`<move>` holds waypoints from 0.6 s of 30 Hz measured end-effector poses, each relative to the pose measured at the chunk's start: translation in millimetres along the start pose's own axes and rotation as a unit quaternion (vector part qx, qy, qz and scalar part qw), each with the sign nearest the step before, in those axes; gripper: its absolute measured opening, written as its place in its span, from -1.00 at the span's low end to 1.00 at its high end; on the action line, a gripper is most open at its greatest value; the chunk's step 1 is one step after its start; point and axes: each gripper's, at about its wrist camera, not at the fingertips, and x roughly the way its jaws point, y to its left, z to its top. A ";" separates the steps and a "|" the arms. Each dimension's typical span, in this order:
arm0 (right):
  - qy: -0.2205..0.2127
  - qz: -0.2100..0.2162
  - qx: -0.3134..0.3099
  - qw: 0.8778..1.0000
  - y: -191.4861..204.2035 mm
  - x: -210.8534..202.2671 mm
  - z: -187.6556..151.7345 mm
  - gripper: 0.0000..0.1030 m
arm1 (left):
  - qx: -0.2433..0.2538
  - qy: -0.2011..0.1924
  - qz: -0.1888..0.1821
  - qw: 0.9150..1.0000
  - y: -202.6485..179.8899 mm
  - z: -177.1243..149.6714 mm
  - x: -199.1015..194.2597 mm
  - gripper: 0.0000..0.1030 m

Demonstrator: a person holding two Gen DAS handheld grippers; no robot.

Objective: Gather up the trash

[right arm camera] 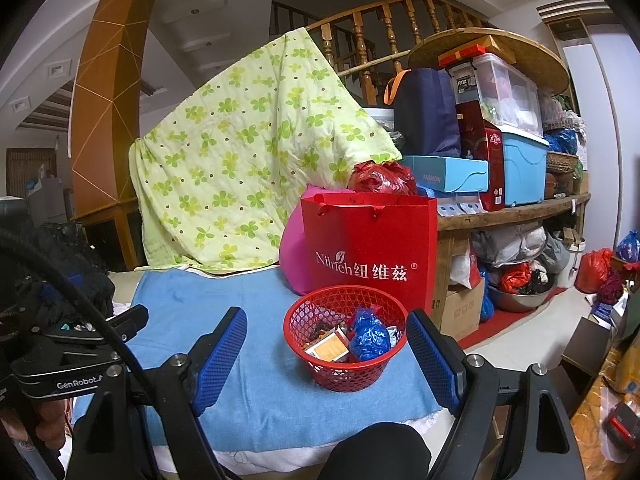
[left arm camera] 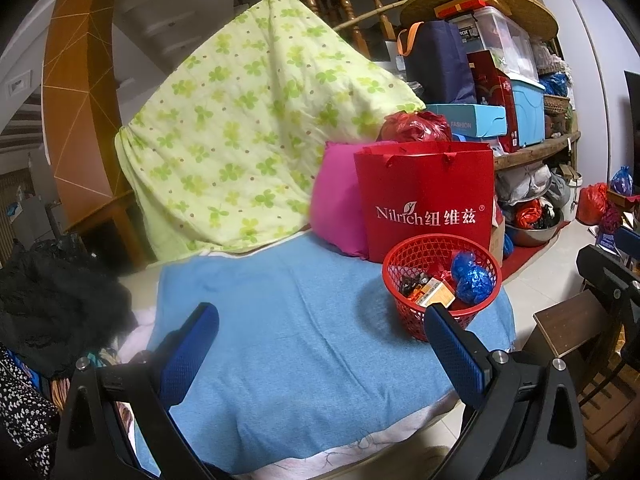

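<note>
Here the right tongs (right arm camera: pixel 326 364) stand wide open and hold nothing; their two blue pads frame the red basket (right arm camera: pixel 346 368) from the near side, without touching it. The left tongs (left arm camera: pixel 320 354) are also spread wide and empty, over the bare blue towel (left arm camera: pixel 280 320), with the same basket just past their right pad; in that view the basket sits at the near right corner of the towel, close to the edge where the floor begins.

Inside the basket lie the trash pieces: a crumpled blue plastic bag (right arm camera: pixel 370 338), an orange and white small box (right arm camera: pixel 326 348) and some dark wrappers that I cannot read well. Behind it, almost touching, stands the red paper bag (right arm camera: pixel 370 248), and a pink cushion (right arm camera: pixel 294 256) leans to its left; a green clover quilt (right arm camera: pixel 240 160) hangs farther back.

The risk, in my judgement, is the basket itself; it looks light and it rests on soft cloth near the corner, so a push from one pad alone could slide or tip it over the edge and spill the trash on the floor; the mesh wall may also bend if squeezed hard.
</note>
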 end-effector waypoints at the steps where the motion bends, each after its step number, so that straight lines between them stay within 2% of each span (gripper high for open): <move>1: 0.001 0.000 0.000 1.000 -0.7 -0.1 0.3 0.64 | 0.000 0.001 0.000 1.000 -0.2 -0.5 0.3 0.98; 18: -0.001 -0.002 0.005 1.000 -3.9 2.2 1.7 0.64 | 0.002 0.001 0.000 1.000 -3.2 -1.1 1.4 0.98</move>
